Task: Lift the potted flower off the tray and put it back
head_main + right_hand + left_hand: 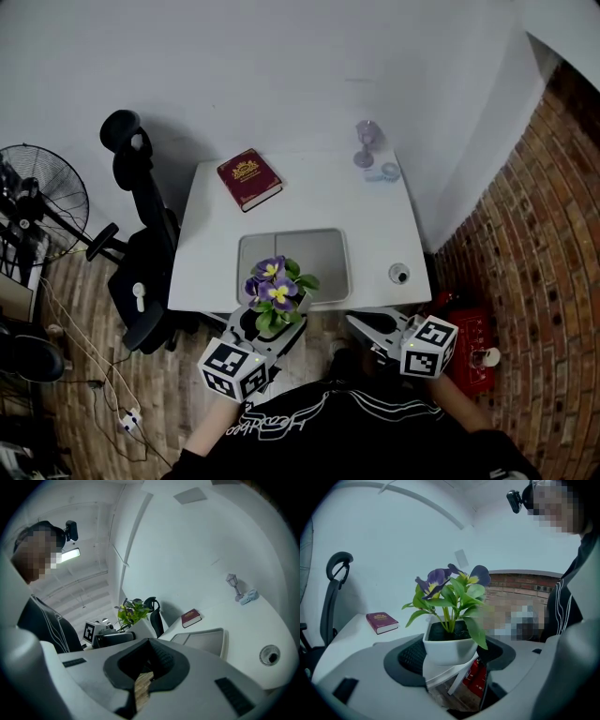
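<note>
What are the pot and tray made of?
Pot: smooth white with a soft sheen; plastic or glazed ceramic, can't tell which. Tray: flat matte grey, rounded corners, low raised rim; looks like plastic, possibly painted metal.

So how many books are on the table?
1. The red book lies on the white table near its back left corner, behind the tray. None seems hidden.

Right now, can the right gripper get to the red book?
Probably yes: the right gripper holds nothing, and only the empty flat tray lies between it and the book.
</note>
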A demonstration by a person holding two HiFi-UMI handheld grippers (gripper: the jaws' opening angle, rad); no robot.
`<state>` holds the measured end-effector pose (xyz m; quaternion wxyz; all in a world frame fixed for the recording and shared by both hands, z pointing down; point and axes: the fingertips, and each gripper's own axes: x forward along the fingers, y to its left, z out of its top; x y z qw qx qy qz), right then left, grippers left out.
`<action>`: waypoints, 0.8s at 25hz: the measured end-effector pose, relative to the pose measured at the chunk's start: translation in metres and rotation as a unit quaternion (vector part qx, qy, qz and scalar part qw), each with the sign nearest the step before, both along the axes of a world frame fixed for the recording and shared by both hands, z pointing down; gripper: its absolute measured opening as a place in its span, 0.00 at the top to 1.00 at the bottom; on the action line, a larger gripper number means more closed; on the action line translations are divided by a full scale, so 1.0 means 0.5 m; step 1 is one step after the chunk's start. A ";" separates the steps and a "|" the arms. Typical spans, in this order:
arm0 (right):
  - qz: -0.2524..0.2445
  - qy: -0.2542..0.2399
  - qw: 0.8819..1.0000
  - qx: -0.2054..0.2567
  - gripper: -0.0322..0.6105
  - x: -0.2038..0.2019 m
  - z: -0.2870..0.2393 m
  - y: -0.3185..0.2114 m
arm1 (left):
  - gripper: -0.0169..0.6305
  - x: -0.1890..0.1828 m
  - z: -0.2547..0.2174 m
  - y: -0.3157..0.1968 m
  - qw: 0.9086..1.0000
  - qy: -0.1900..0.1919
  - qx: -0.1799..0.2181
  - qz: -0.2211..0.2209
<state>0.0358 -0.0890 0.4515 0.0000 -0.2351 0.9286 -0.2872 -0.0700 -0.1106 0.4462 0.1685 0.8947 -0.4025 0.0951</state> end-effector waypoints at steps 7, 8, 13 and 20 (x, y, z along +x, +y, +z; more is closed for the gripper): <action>0.003 -0.001 1.000 -0.001 0.95 0.016 -0.003 -0.017 | 0.43 0.015 0.001 -0.019 1.000 -0.011 0.004 0.000; 0.004 -0.001 1.000 0.000 0.95 0.019 -0.003 -0.021 | 0.43 0.017 0.002 -0.023 1.000 -0.013 0.004 0.000; 0.005 -0.001 1.000 0.003 0.95 0.035 -0.009 -0.050 | 0.43 0.029 0.011 -0.058 1.000 -0.026 0.007 -0.004; 0.010 0.003 1.000 0.010 0.95 0.060 -0.019 -0.105 | 0.43 0.037 0.030 -0.120 0.998 -0.056 0.015 -0.015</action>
